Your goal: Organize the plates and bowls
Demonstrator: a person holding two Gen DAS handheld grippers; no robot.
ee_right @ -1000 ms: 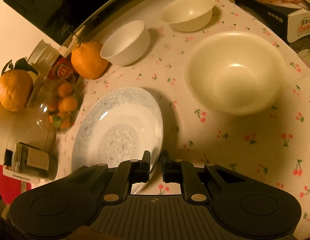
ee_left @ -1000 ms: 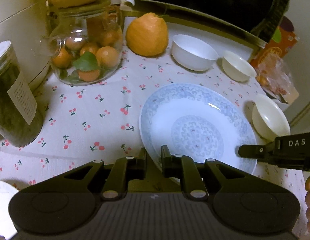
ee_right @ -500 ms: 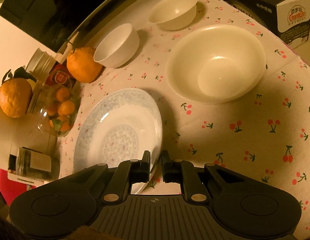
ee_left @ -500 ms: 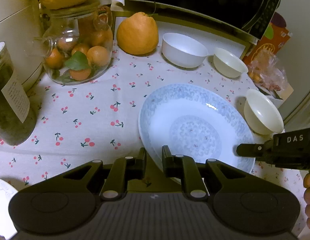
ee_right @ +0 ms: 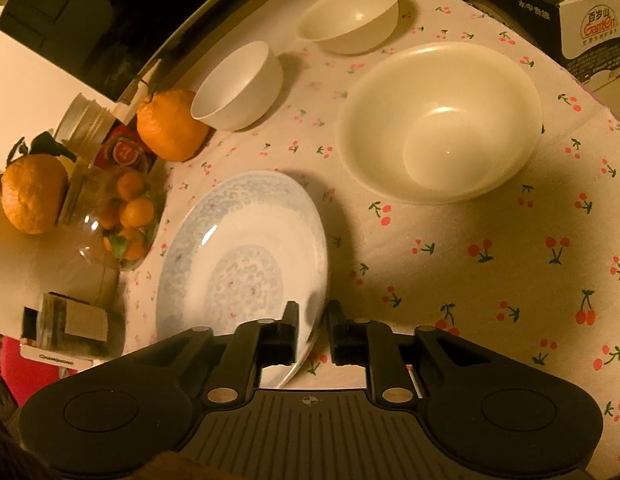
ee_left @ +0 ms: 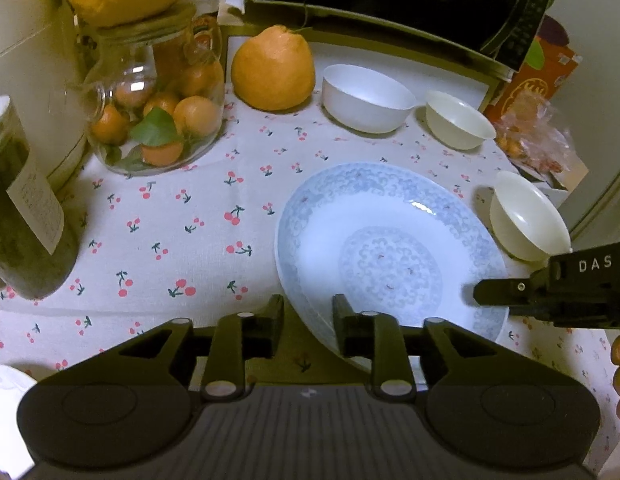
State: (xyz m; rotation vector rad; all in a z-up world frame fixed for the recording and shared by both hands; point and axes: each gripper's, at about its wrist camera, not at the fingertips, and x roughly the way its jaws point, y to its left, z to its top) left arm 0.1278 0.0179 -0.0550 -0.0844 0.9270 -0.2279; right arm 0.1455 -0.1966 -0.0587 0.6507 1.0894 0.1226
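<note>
- While both grippers straddle its edges, the blue-patterned plate (ee_left: pixel 390 252) sits lower centre of frame, raised off the cherry tablecloth (ee_left: pixel 170 220).
- The left gripper (ee_left: pixel 308 318) pinches the near rim between narrow fingers.
- The right gripper (ee_right: pixel 312 326) clamps the plate's opposite rim.
- Beyond, right: a large cream bowl (ee_right: pixel 438 120).
- Farthest, upper frame: a white bowl (ee_left: pixel 368 98) and small cream bowl (ee_left: pixel 458 124).
</note>
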